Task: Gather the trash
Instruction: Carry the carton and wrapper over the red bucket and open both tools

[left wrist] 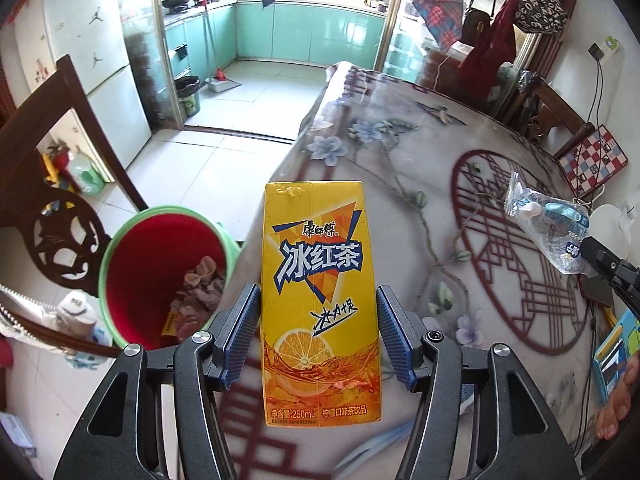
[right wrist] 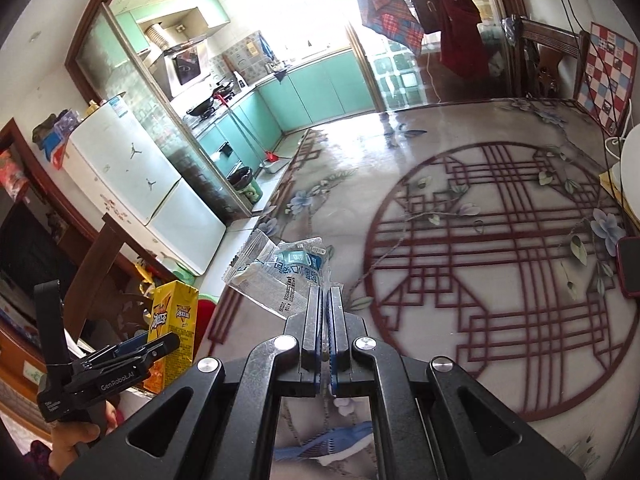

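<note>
My left gripper [left wrist: 318,336] is shut on a yellow iced-tea carton [left wrist: 320,300] and holds it upright over the table's left edge, right of the trash bin [left wrist: 160,276]. The bin is green outside, red inside, with scraps at its bottom. The carton also shows in the right wrist view [right wrist: 174,336], held by the left gripper [right wrist: 160,346]. My right gripper [right wrist: 324,304] is shut on a clear plastic wrapper [right wrist: 280,270] with blue print, lifted over the table. The wrapper also shows in the left wrist view [left wrist: 548,224].
The table [right wrist: 500,240] has a glossy floral cloth with a red lattice circle. A red phone [right wrist: 630,266] and a white object [right wrist: 632,168] lie at its right edge. A dark wooden chair [left wrist: 60,208] stands left of the bin. A kitchen doorway is beyond.
</note>
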`<state>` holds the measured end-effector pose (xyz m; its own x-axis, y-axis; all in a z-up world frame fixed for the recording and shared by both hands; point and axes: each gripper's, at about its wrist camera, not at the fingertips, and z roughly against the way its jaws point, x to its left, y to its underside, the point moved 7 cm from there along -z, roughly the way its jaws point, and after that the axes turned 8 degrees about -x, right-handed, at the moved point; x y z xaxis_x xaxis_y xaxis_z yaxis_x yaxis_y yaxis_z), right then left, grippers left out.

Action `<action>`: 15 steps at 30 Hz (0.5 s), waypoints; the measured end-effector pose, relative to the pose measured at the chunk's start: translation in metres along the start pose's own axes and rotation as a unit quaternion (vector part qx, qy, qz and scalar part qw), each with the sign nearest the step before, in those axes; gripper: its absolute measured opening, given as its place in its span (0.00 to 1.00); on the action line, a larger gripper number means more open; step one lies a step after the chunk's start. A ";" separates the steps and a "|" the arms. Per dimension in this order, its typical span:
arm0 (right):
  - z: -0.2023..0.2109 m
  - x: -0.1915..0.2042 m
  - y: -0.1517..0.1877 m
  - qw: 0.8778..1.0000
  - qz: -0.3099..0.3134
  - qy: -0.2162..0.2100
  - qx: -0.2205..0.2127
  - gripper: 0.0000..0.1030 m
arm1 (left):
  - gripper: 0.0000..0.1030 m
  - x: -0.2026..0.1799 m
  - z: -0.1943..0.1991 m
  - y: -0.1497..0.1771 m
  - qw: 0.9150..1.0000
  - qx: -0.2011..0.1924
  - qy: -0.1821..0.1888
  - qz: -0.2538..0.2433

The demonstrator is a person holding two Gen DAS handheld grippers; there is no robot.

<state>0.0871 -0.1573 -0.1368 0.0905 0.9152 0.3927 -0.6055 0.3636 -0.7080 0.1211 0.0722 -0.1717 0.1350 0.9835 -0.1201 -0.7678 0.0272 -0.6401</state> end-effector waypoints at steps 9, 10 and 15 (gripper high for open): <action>-0.015 0.051 0.012 1.000 0.025 -0.008 0.006 0.02 | 0.56 0.051 0.002 -0.001 1.000 -0.003 -0.011 0.012; -0.017 0.058 0.013 0.999 0.031 -0.009 0.006 0.02 | 0.56 0.058 0.001 -0.001 1.000 -0.003 -0.012 0.013; -0.030 0.097 0.019 0.998 0.052 -0.020 0.013 0.02 | 0.56 0.091 0.000 0.000 1.000 -0.001 -0.020 0.023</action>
<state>0.1083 -0.0560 -0.1298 -0.0055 0.9400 0.3413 -0.6302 0.2617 -0.7310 0.1338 0.1613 -0.1827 0.0747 0.9900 -0.1195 -0.7717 -0.0186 -0.6357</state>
